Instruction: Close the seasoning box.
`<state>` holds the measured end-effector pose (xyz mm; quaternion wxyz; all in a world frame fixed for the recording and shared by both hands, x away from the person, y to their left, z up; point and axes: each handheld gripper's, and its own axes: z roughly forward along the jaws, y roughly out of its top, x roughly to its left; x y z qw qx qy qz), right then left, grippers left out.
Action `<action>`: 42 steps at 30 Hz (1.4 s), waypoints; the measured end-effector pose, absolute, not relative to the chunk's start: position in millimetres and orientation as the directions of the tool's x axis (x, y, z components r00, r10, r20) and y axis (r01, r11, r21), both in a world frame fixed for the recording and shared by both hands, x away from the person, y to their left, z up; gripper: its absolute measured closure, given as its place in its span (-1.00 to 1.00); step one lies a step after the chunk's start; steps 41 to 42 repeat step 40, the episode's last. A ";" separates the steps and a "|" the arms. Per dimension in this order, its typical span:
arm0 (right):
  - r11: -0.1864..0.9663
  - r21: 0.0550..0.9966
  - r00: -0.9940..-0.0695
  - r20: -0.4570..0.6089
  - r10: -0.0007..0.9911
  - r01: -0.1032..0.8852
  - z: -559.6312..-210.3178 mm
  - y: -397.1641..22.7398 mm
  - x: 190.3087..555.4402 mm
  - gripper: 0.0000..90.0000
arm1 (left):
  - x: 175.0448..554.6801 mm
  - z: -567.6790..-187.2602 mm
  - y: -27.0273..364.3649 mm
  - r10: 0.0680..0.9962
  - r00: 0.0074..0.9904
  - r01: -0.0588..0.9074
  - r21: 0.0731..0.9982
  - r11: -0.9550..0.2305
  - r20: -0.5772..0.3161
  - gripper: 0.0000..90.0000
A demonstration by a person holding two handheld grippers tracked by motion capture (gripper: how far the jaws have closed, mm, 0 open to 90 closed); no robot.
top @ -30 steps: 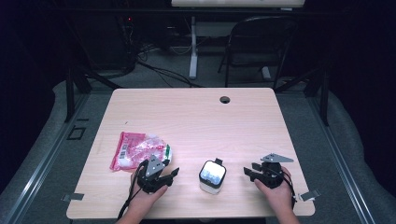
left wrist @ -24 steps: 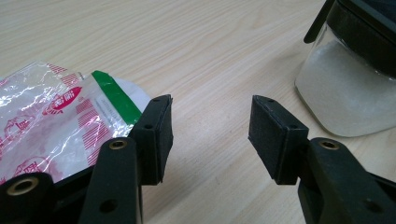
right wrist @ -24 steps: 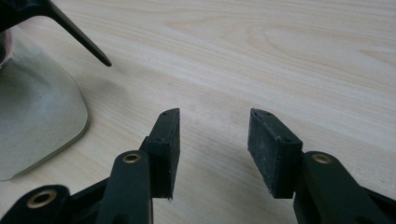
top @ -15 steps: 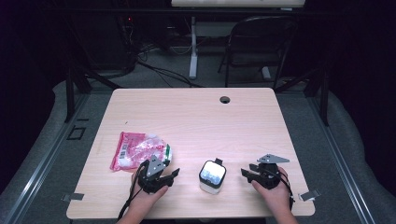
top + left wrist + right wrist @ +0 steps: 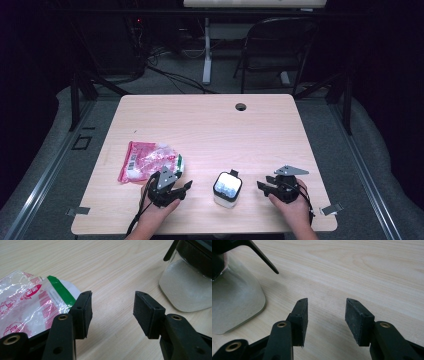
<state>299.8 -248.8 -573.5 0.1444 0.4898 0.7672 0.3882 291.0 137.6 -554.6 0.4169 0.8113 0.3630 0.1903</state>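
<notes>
A clear jar with a black lid [image 5: 227, 188] and white contents stands near the table's front edge, between my two hands. The same jar [image 5: 186, 280] fills the upper right of the left gripper view and shows as jar [image 5: 233, 300] at the left of the right gripper view. A red and white plastic bag [image 5: 148, 161] with a green strip lies left of it; bag [image 5: 30, 305] reaches up to my left jaw. My left gripper [image 5: 181, 190] is open, low over the table, nothing between its jaws. My right gripper [image 5: 264, 187] is open too, over bare wood, right of the jar.
The wooden table [image 5: 210, 125] has a round cable hole [image 5: 241, 106] near its far edge. A dark chair [image 5: 277, 45] and a desk leg [image 5: 206, 55] stand on the floor beyond it. Small metal tabs [image 5: 331, 209] stick out at the front corners.
</notes>
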 end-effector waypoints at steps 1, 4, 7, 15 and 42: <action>0.219 0.737 -0.478 0.158 0.864 0.639 -573.4 -248.8 299.7 0.18 | 291.0 -554.7 137.6 0.748 0.664 0.431 0.815 -0.388 0.005 0.08; 0.218 0.738 -0.478 0.159 0.864 0.639 -573.5 -248.8 299.8 0.18 | 291.1 -554.8 137.6 0.748 0.664 0.431 0.815 -0.388 0.006 0.08; 0.218 0.737 -0.477 0.159 0.864 0.639 -573.5 -248.8 299.7 0.18 | 291.1 -554.7 137.7 0.748 0.664 0.431 0.815 -0.388 0.004 0.08; 0.219 0.736 -0.478 0.158 0.864 0.640 -573.4 -248.3 299.2 0.17 | 291.4 -554.9 138.0 0.746 0.665 0.430 0.813 -0.392 0.007 0.08; 0.201 0.741 -0.468 0.169 0.868 0.641 -572.6 -249.9 296.6 0.13 | 293.5 -554.7 139.2 0.755 0.656 0.435 0.821 -0.369 -0.008 0.07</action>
